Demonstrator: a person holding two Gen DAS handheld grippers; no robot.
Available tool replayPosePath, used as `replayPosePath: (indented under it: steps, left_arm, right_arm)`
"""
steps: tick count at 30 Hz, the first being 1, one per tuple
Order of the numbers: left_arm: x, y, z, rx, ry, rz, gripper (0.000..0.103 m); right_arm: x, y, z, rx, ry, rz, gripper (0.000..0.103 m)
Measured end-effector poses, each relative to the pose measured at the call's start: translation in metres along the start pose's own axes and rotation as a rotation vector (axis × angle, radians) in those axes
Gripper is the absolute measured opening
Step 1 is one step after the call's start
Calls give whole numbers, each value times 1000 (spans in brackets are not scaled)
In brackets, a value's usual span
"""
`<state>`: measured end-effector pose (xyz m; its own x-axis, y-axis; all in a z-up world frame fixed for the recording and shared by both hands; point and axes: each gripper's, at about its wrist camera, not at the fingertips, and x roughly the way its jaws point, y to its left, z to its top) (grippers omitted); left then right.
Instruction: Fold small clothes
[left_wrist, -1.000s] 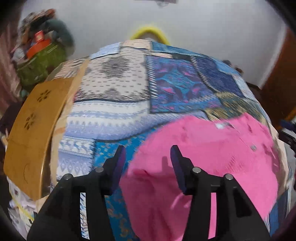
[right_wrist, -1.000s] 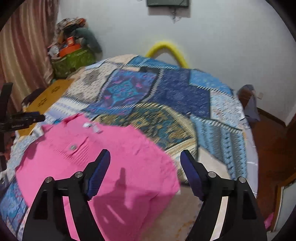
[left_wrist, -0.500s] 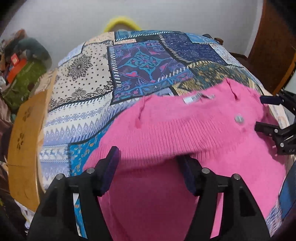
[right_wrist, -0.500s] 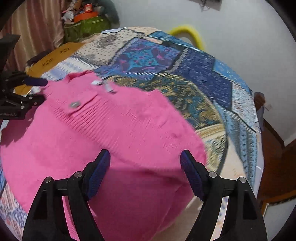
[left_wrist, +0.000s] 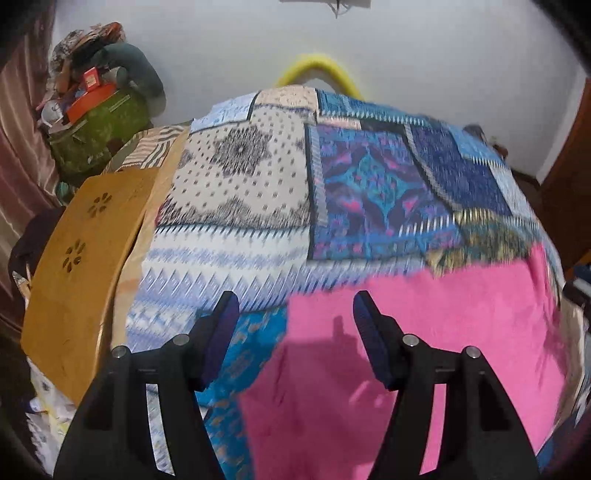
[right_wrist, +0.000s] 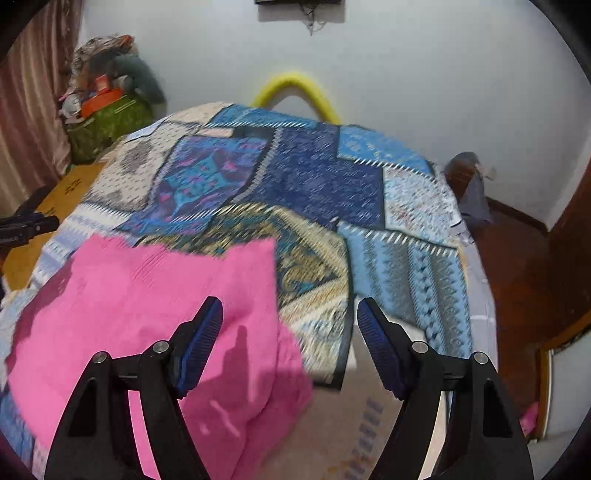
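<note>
A pink knitted garment (left_wrist: 424, 350) lies folded on the patchwork bedspread (left_wrist: 236, 192), near its front edge. My left gripper (left_wrist: 295, 306) hovers open over the garment's left edge, with nothing pinched between its fingers. In the right wrist view the pink garment (right_wrist: 147, 295) fills the lower left. My right gripper (right_wrist: 290, 314) hangs above its right edge; its jaws are closing, and no cloth is between the pads. The left gripper (right_wrist: 26, 227) shows as a dark tip at that view's left border. No collar or label is visible.
A yellow wooden board (left_wrist: 81, 258) leans along the bed's left side. Behind it stands a green bag (left_wrist: 99, 136) piled with clutter. A yellow hoop (right_wrist: 295, 88) rests against the white wall. Brown floor and a wooden door (right_wrist: 569, 240) lie to the right.
Half a second ago the collar with its label and button faced up under both grippers. Now the pink cloth lies flatter with the collar out of sight, and both grippers have drawn back.
</note>
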<state>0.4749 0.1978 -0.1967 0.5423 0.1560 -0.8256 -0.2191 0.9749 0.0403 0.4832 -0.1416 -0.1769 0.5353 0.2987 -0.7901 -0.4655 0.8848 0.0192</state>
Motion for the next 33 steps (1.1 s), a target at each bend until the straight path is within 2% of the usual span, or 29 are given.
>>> replayPosePath:
  steps: [7, 13, 15, 16, 17, 18, 19, 22, 27, 30, 31, 33]
  left_arm:
    - [-25, 10, -67, 67, 117, -46, 64]
    - [-29, 10, -125, 39, 199, -105, 64]
    - [-34, 11, -136, 3, 173, -120, 57]
    - [-37, 12, -139, -9, 157, -128, 48]
    - [-40, 11, -142, -10, 150, -134, 31]
    - [-43, 10, -143, -8, 141, -138, 22]
    - [-46, 9, -144, -11, 138, -156, 9]
    - [-54, 12, -148, -32, 135, -154, 9]
    - [-65, 24, -164, -71, 162, -173, 9]
    - [-81, 18, -174, 8, 174, -174, 9]
    - [-87, 15, -175, 44, 173, -176, 9]
    - [-100, 10, -173, 102, 158, -134, 10]
  right_arm:
    - [-28, 14, -46, -13, 67, 105, 72]
    - [-40, 20, -96, 42, 128, 175, 72]
    - [-40, 21, -112, 66, 153, 198, 72]
    - [-40, 22, -121, 88, 166, 217, 71]
    - [-39, 23, -125, 97, 174, 225, 68]
    - [-39, 25, -132, 104, 184, 235, 63]
    - [-39, 27, -135, 106, 185, 241, 61]
    - [-40, 31, -142, 134, 174, 269, 52]
    - [-37, 35, -145, 154, 173, 302, 10]
    - [-41, 38, -144, 78, 191, 324, 7]
    - [-44, 38, -144, 46, 190, 313, 7]
    - [-51, 33, -141, -18, 178, 274, 7]
